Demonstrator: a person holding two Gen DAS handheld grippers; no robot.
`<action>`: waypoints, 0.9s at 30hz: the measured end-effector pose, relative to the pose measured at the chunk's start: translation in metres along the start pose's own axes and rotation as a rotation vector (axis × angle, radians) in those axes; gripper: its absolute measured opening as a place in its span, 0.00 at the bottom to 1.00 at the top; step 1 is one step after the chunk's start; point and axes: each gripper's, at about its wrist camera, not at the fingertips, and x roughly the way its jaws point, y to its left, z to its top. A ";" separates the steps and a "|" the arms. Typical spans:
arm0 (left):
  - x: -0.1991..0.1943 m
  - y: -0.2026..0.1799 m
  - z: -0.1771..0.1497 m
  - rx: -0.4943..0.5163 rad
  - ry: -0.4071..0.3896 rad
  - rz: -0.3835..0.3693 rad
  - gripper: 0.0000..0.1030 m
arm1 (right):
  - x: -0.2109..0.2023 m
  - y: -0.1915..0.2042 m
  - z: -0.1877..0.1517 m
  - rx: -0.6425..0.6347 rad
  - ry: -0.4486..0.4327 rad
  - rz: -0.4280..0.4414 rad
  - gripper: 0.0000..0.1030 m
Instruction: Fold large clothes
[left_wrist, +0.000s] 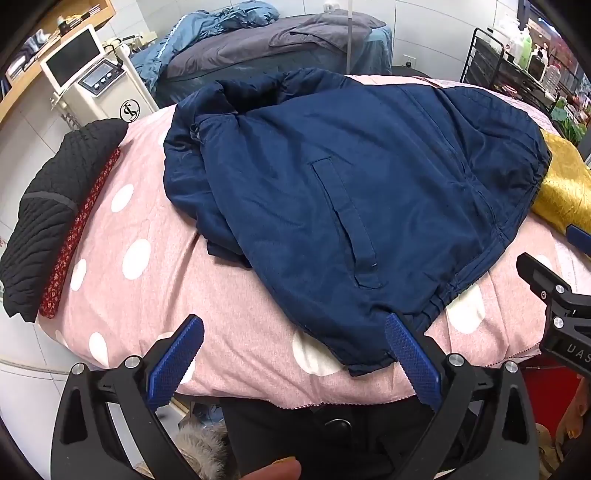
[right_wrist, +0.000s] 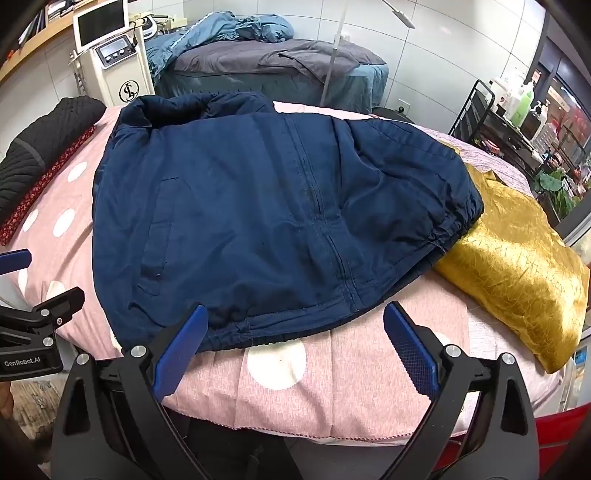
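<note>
A tiled room holds a padded table covered by a pink sheet with white dots (left_wrist: 147, 236), on which the clothes lie. Behind it stands a second bed with grey and blue bedding (right_wrist: 266, 55), a cream machine with a screen (left_wrist: 88, 70) at the far left, and a black wire rack of bottles (right_wrist: 517, 122) at the far right. A navy blue jacket (left_wrist: 332, 192) lies spread front-up across the middle of the sheet, collar toward the far edge, elastic hem toward the near edge; its zip placket and a welt pocket are visible. A folded black quilted garment (left_wrist: 48, 214) with a red floral lining rests at the left edge. A gold crinkled cloth (right_wrist: 509, 266) lies at the right edge, its corner tucked under the jacket's hem. The left gripper (left_wrist: 295, 354) hangs over the near edge with jaws wide, holding nothing; one blue pad overlaps the hem corner. The right gripper (right_wrist: 295, 343) likewise stands wide and empty, just before the hem.
</note>
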 end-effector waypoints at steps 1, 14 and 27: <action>0.000 0.000 0.000 0.000 0.001 0.000 0.94 | 0.002 -0.003 -0.001 0.000 0.000 0.001 0.92; 0.004 -0.001 -0.002 0.011 0.016 0.006 0.94 | 0.004 -0.003 -0.002 -0.001 0.008 0.008 0.92; 0.005 -0.001 -0.004 0.014 0.022 0.005 0.94 | 0.008 -0.004 -0.004 0.000 0.017 0.011 0.92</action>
